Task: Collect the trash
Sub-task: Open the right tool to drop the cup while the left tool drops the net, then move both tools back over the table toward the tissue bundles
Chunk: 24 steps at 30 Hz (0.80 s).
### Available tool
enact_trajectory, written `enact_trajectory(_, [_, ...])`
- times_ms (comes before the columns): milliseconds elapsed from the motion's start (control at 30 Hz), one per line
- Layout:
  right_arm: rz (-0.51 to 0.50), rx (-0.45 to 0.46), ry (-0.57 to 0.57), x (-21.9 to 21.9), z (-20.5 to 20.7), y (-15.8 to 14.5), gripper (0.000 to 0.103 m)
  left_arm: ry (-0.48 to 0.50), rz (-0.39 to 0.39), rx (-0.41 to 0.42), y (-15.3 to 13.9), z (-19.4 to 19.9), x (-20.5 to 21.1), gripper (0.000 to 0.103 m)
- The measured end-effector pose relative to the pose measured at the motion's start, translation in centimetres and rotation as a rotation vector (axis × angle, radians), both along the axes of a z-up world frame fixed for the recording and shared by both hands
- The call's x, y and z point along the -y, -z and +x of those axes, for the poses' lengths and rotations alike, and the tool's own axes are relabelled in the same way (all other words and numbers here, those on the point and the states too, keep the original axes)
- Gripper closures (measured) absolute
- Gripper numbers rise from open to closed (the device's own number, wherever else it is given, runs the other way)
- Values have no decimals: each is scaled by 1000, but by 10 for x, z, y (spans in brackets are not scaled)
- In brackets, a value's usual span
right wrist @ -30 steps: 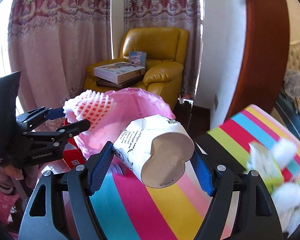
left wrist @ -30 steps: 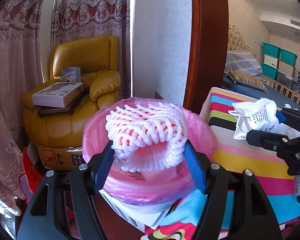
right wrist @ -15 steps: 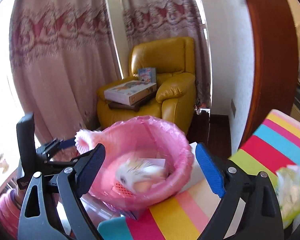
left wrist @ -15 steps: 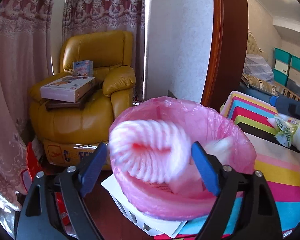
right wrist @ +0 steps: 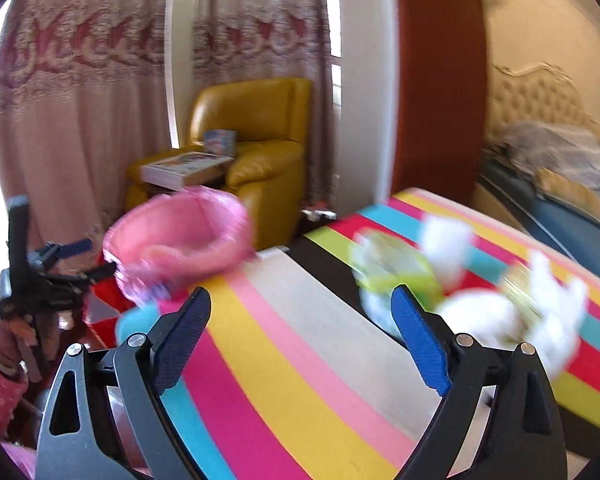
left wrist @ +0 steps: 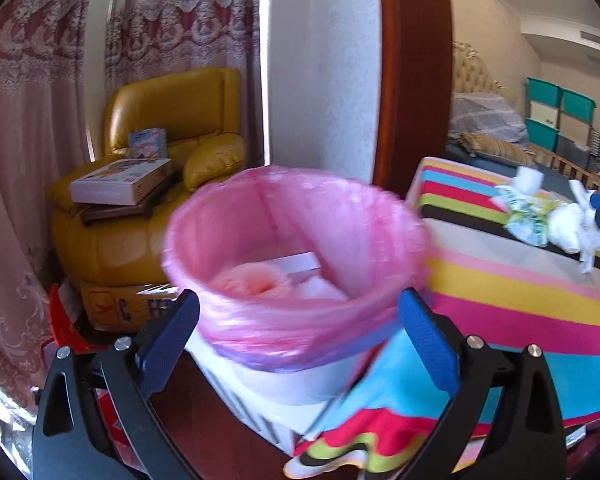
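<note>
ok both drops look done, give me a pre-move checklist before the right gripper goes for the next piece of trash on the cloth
1. Left gripper empty, jaws open: ok.
2. Right gripper empty, jaws open: ok.
3. Foam net inside the pink-lined bin, not on the rim: ok.
4. Trash left to collect: not ok, crumpled wrappers and tissue lie on the striped cloth.
5. Next target sharply located: cannot tell, right wrist view is motion-blurred.
6. Path to the trash: ok, bare cloth lies between the right gripper and the pile.
</note>
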State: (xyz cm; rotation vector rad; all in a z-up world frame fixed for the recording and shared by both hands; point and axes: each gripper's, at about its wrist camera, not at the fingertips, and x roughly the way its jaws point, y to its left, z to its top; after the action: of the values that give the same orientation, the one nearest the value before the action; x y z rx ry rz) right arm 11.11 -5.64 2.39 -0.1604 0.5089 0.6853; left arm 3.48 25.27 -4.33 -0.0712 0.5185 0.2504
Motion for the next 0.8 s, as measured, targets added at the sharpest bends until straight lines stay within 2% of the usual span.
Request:
enact_trajectory(133, [10, -40, 121, 50, 3, 11, 17, 111, -2, 29, -12, 12, 50, 5])
enact_trajectory(233, [40, -59, 198, 82, 9, 15, 17, 184, 28, 31, -15, 22, 91, 5])
enact_trajectory(400, [62, -86, 274, 111, 16, 23, 17, 270, 53, 10, -10, 46, 147, 5])
enact_trajectory(600, [61, -102, 342, 129, 23, 30, 17, 339, 3, -4, 0, 66, 180, 5])
enact_trajectory(733, [66, -121, 399, 142, 32, 33, 19, 334, -27, 3, 7, 78, 185, 5])
enact_trajectory(800, [67, -127, 421, 145, 36, 33, 21, 345, -48, -48, 14, 85, 185, 5])
